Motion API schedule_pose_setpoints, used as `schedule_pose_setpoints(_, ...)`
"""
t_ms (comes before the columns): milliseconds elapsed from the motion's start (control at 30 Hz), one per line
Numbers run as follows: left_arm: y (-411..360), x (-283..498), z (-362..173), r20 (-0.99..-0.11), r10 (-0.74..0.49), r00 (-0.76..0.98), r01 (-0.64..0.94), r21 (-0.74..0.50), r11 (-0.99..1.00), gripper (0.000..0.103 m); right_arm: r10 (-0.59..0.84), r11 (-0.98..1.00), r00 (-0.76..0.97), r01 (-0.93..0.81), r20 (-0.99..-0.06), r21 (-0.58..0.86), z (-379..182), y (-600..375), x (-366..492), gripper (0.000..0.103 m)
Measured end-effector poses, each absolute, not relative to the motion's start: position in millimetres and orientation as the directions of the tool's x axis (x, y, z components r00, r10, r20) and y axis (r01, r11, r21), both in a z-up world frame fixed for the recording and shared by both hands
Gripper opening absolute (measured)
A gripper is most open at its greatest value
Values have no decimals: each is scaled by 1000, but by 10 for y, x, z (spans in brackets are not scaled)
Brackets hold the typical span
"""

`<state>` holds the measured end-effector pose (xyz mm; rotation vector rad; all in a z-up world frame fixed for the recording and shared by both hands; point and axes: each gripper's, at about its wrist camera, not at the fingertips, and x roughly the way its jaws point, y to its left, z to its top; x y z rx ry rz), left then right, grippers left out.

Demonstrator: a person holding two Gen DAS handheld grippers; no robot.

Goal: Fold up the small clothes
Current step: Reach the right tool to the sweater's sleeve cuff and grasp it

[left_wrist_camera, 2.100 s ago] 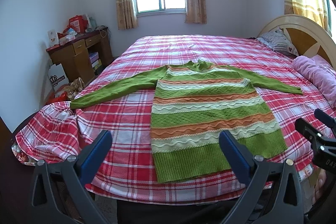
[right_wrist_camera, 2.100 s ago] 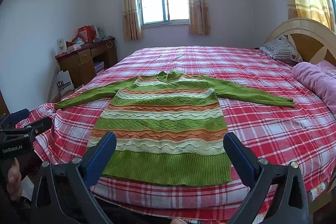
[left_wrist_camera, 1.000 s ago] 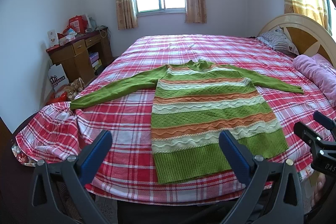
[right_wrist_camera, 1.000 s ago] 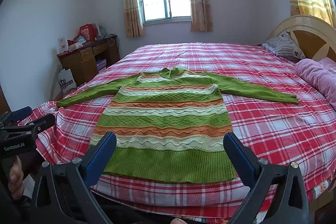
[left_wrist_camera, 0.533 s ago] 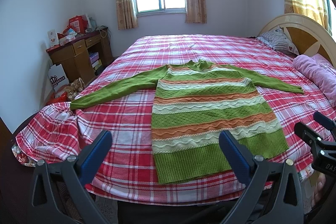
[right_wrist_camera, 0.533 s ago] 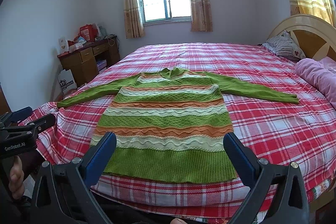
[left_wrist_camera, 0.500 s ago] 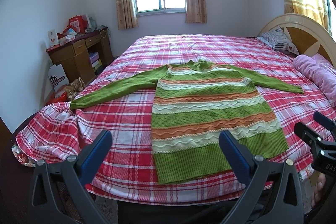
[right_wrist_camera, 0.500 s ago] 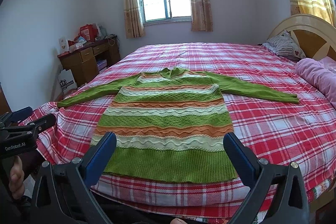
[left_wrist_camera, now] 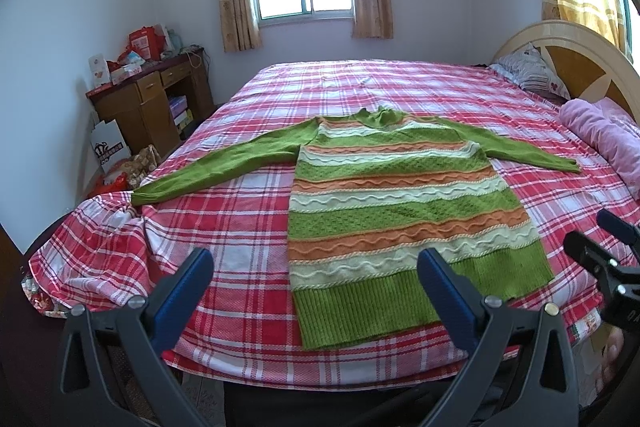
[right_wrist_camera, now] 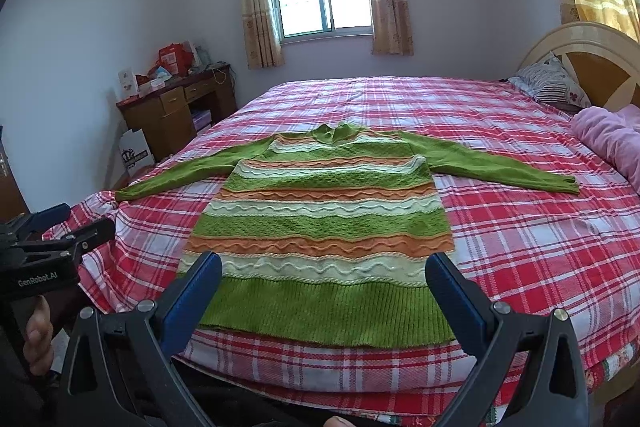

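Note:
A long-sleeved knit sweater (left_wrist_camera: 396,203) (right_wrist_camera: 320,219), green with orange and cream wavy stripes, lies flat on the bed with both sleeves spread and its hem toward me. My left gripper (left_wrist_camera: 316,287) hovers open near the bed's front edge, at the hem's left corner, holding nothing. My right gripper (right_wrist_camera: 324,287) is open too, empty, just in front of the hem's middle. The right gripper also shows at the right edge of the left wrist view (left_wrist_camera: 600,251), and the left gripper at the left edge of the right wrist view (right_wrist_camera: 60,227), each held by a hand.
The bed has a red plaid sheet (left_wrist_camera: 248,227) (right_wrist_camera: 520,251). A pink blanket (left_wrist_camera: 608,143) and a pillow (left_wrist_camera: 532,71) lie by the wooden headboard (right_wrist_camera: 588,55) on the right. A wooden desk (left_wrist_camera: 152,103) with boxes and bags stands at the left wall.
The right wrist view has drifted slightly, with the sweater a little higher in frame than two seconds ago. The left gripper and the sweater are unmoved.

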<state>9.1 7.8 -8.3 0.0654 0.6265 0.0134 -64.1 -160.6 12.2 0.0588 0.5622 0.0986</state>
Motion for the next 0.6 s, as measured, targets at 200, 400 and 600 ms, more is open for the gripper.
schedule_pose_setpoints(200, 56, 237, -119, -575, 75, 815, -10, 116, 993, 103, 148, 989, 844, -113, -515, 100, 59, -1736, -494, 102)
schedule_pose_setpoints(400, 107, 587, -216, -595, 118, 795, -37, 147, 988, 103, 115, 992, 831, -73, -544, 99, -154, -1992, -153, 102)
schedule_pose_setpoints(600, 32, 1002, -369, -638, 143, 757, -29, 186, 982, 103, 57, 994, 811, 6, -583, 106, -416, -2318, 214, 102)
